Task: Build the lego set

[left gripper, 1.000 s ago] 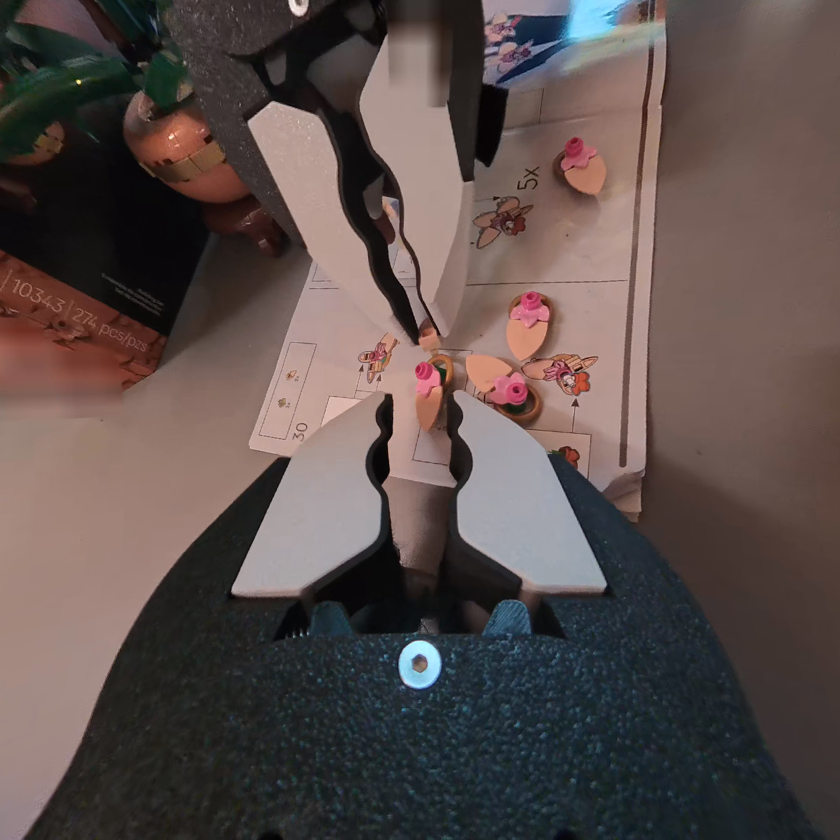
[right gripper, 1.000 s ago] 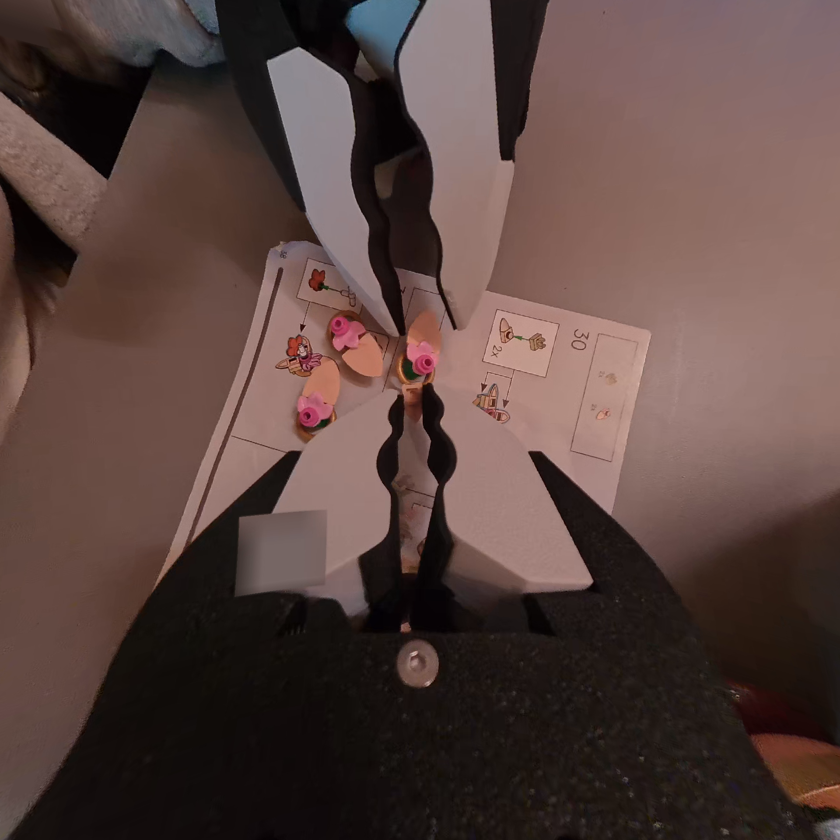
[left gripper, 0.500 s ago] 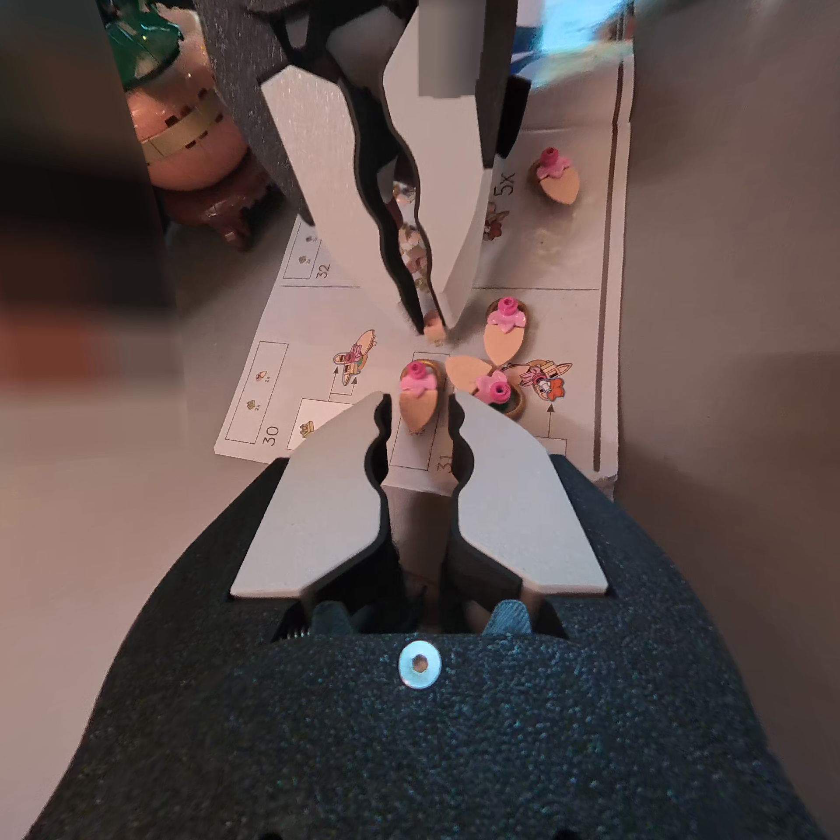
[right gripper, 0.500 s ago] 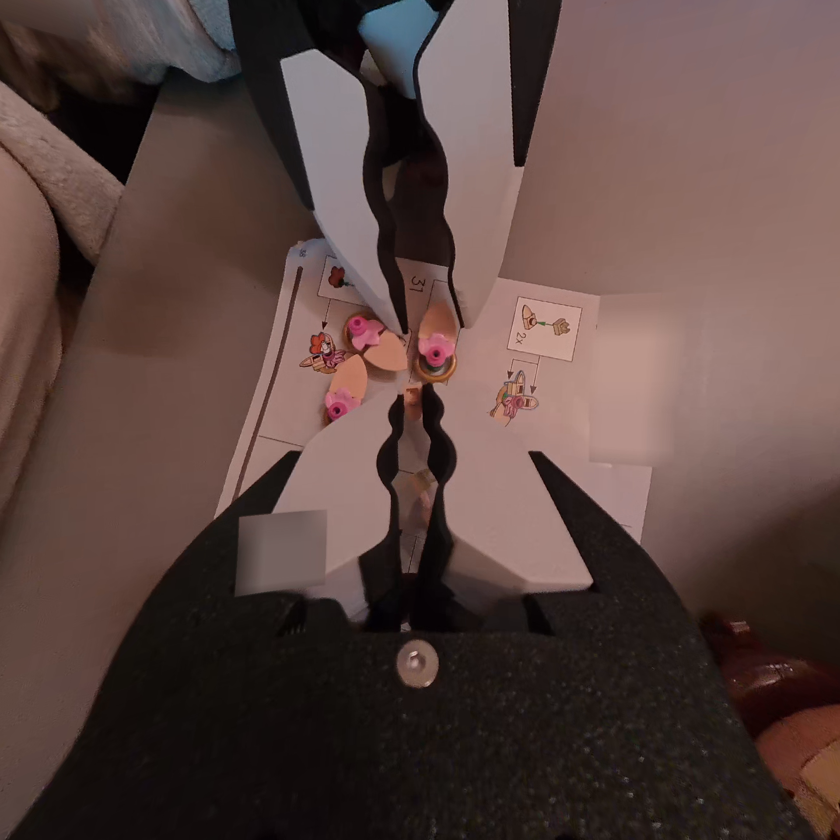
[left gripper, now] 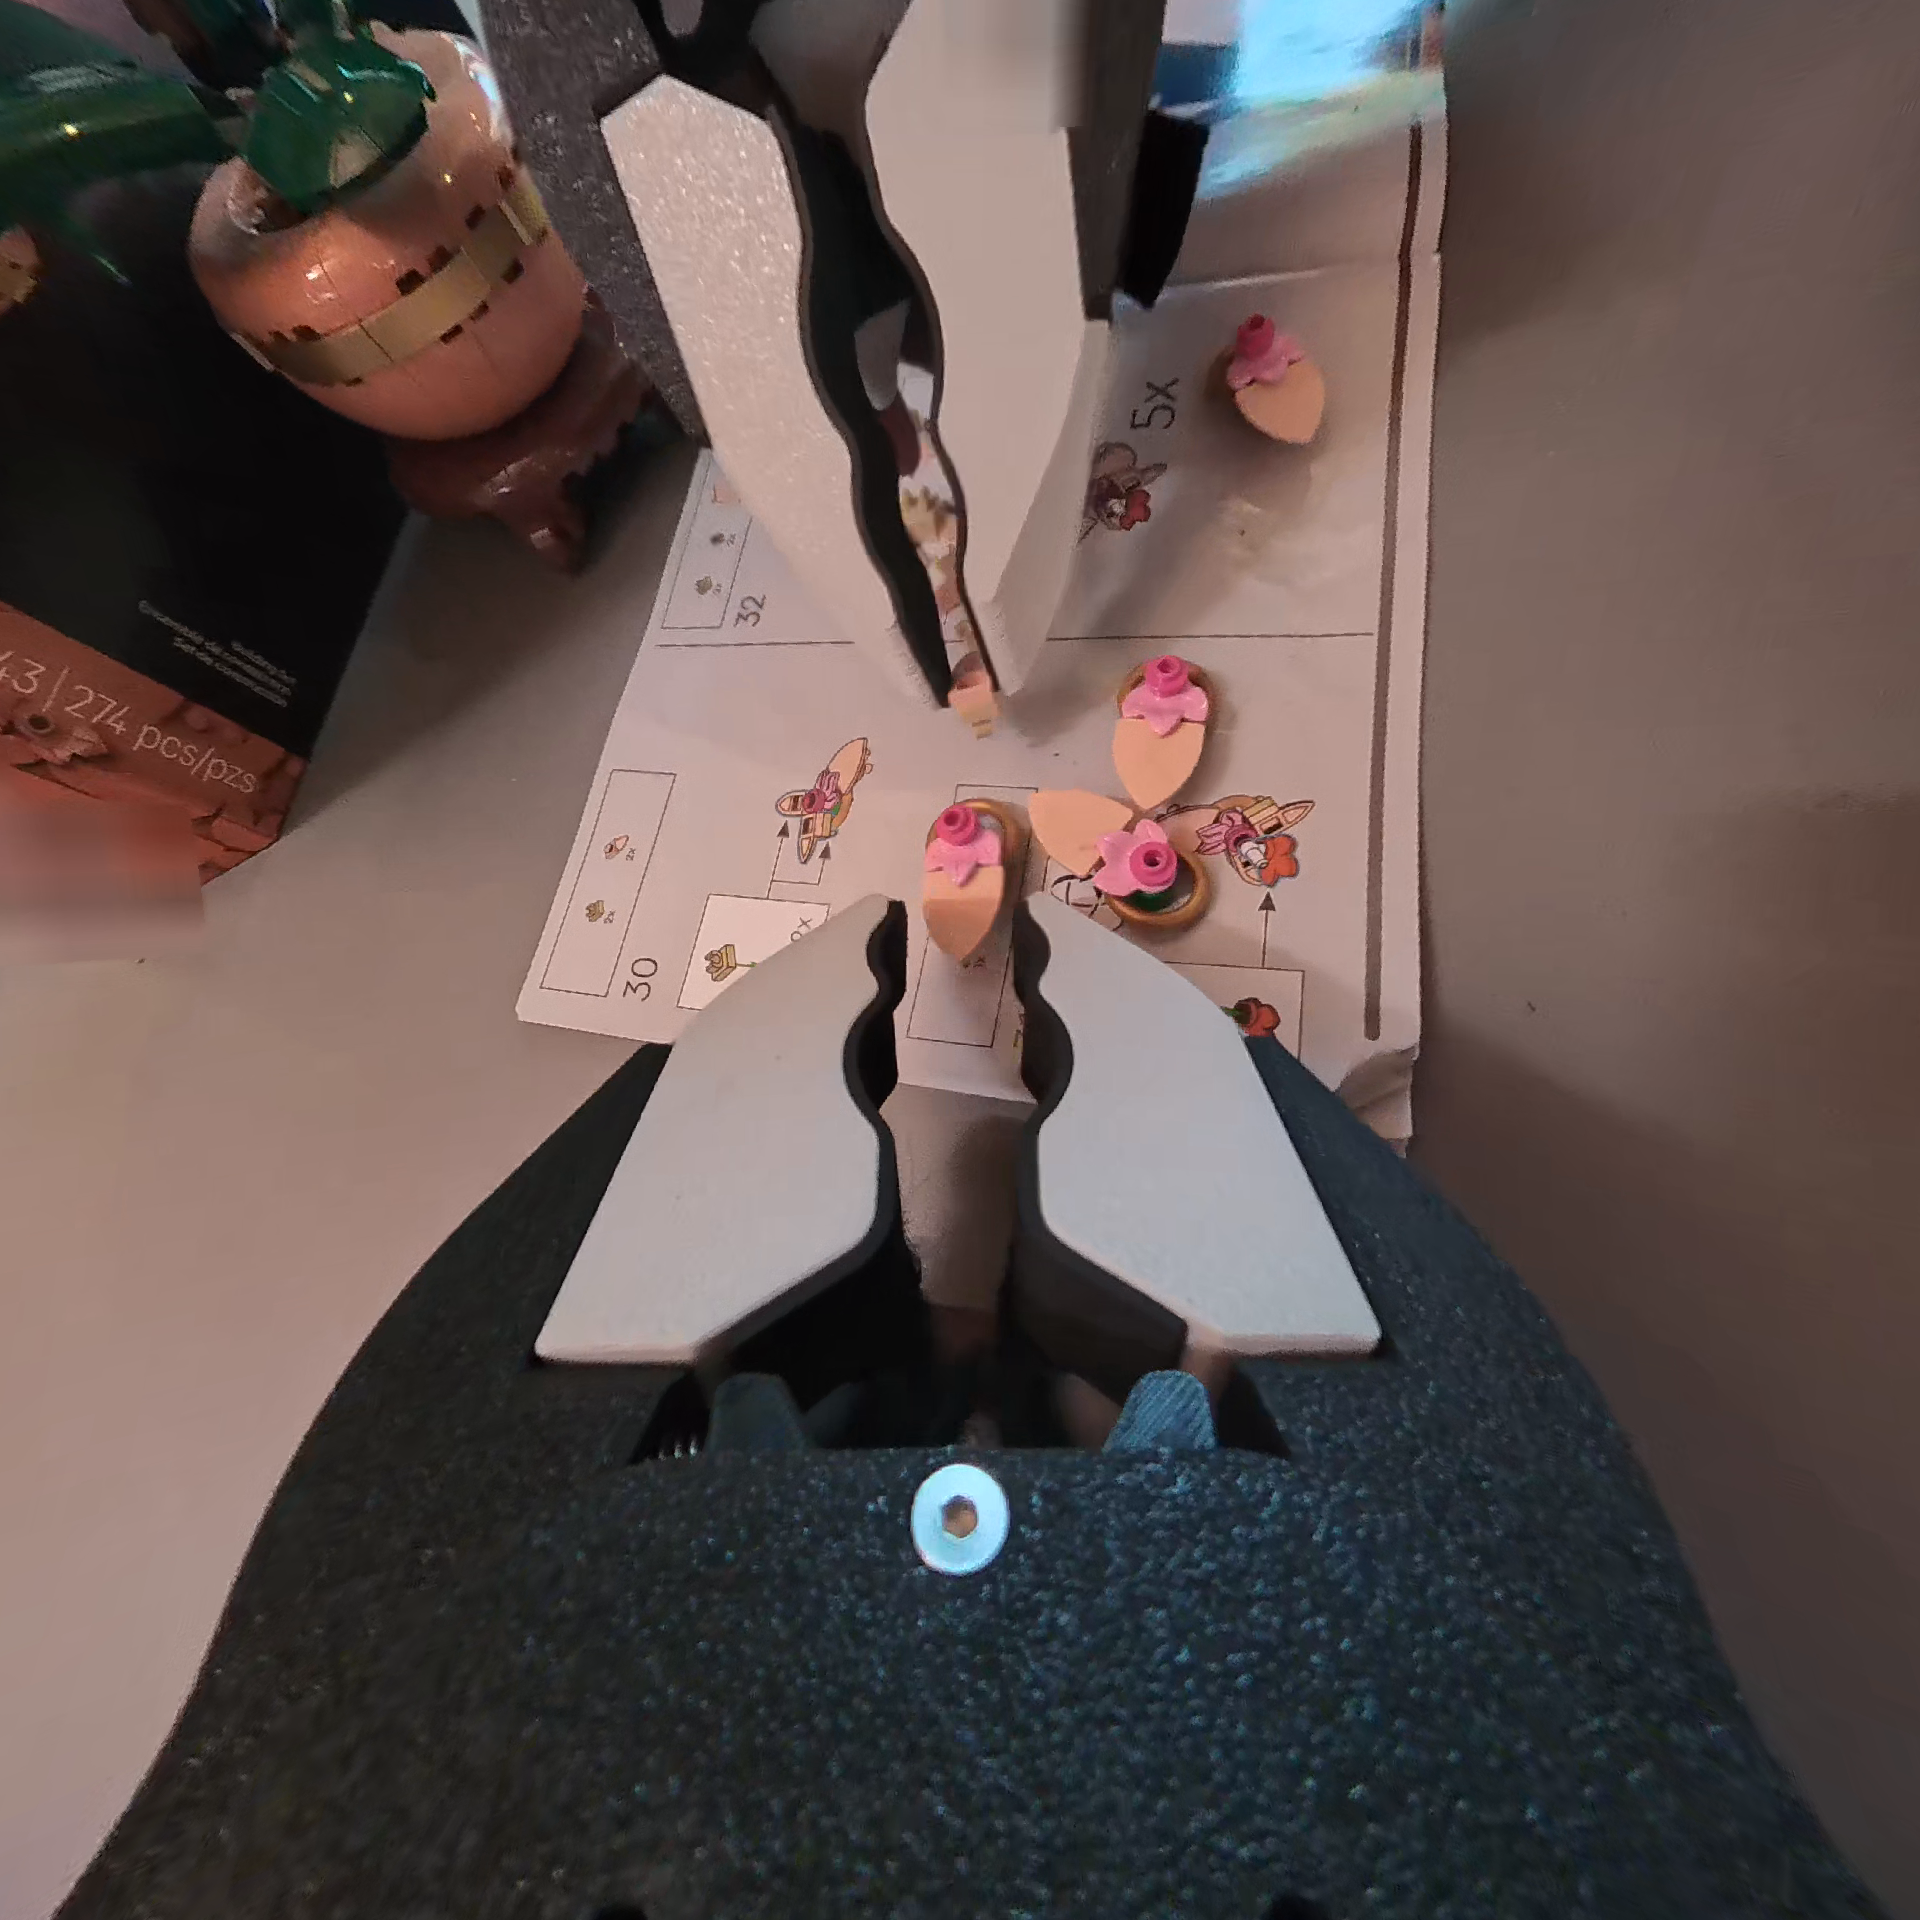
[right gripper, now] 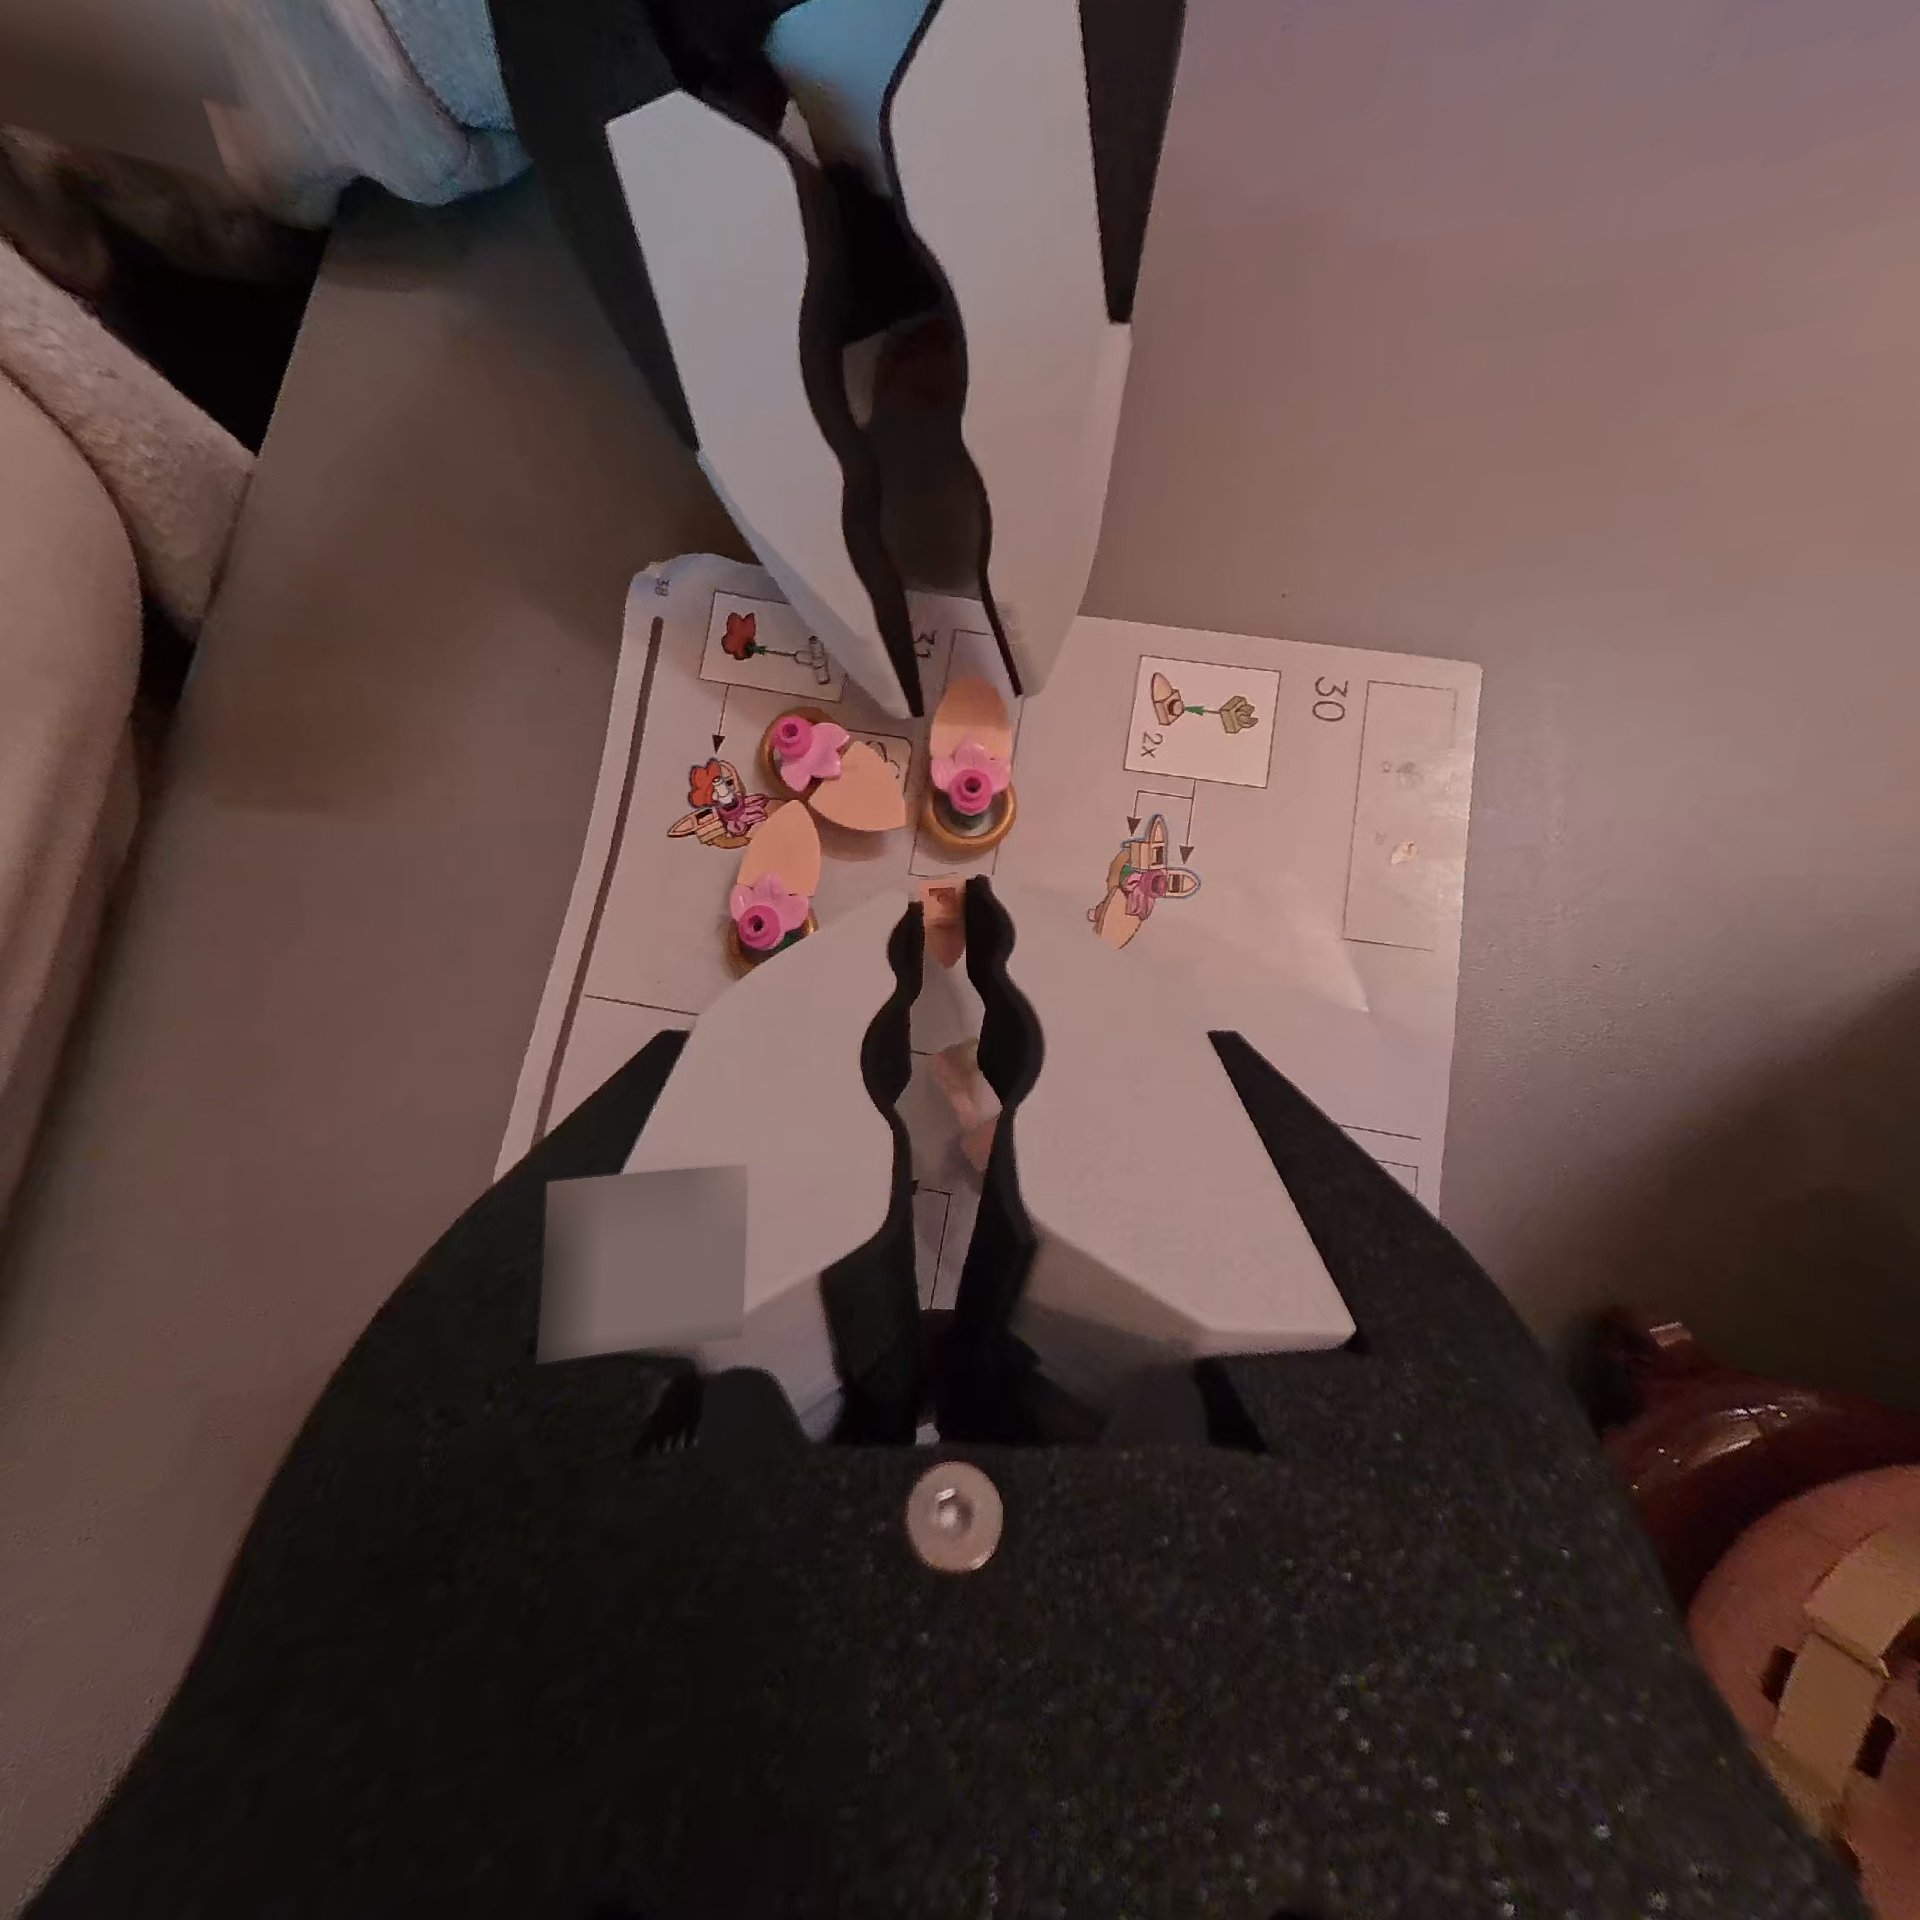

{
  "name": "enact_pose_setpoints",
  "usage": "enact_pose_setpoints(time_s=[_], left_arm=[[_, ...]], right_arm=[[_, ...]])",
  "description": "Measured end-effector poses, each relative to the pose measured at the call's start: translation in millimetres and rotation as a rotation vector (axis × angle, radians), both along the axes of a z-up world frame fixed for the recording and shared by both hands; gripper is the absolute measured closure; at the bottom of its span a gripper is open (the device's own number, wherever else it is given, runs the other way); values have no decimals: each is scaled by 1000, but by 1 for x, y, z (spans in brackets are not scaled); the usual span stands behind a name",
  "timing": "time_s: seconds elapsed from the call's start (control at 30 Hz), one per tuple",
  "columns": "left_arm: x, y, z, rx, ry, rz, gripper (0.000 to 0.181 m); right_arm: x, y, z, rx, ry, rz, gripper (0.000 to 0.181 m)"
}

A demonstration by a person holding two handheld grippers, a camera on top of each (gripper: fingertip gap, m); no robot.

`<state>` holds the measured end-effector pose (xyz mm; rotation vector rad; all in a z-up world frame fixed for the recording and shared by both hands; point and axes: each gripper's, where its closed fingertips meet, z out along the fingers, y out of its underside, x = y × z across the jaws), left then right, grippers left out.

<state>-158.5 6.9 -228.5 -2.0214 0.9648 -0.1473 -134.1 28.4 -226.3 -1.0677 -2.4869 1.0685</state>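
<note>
Several tan petal pieces with pink flower studs lie on the open instruction booklet (left gripper: pixel 727 717). My left gripper (left gripper: pixel 961 920) is open, and the tip of one petal piece (left gripper: pixel 961 883) with a gold ring sits just between its fingertips. My right gripper (left gripper: pixel 961 681) points at it from the far side, shut on a small tan brick (left gripper: pixel 975 709) held just above the page. In the right wrist view the right gripper (right gripper: pixel 943 899) holds that brick (right gripper: pixel 940 909) close to the ringed petal piece (right gripper: pixel 966 769), with the left gripper (right gripper: pixel 964 701) opposite.
Two more petal pieces (left gripper: pixel 1117 862) (left gripper: pixel 1158 743) lie right of the grippers and another (left gripper: pixel 1273 384) lies farther back. A built pink pot with green leaves (left gripper: pixel 395 301) and the dark set box (left gripper: pixel 156 623) stand at the left. The pot (right gripper: pixel 1818 1621) shows at the lower right in the right wrist view. The grippers' ends are close to 4 cm from one another.
The left gripper has drawn back, so the ringed petal piece now lies at its fingertips instead of deeper between them. The right gripper, still holding the small brick, has moved slightly away from that piece.
</note>
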Motion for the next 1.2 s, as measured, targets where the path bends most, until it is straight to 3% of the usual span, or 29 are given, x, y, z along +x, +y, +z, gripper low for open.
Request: enact_pose_setpoints(time_s=[0.3, 0.67, 1.2], left_arm=[[4, 3, -7, -25, 16, -28, 166], [5, 2, -8, -23, 14, -188, 166], [6, 4, -8, -9, 29, -197, 166]], right_arm=[[-8, -4, -2, 6, 16, 81, 173], [-12, -4, -6, 101, 42, 260, 174], [-11, -5, -8, 185, -45, 248, 174]])
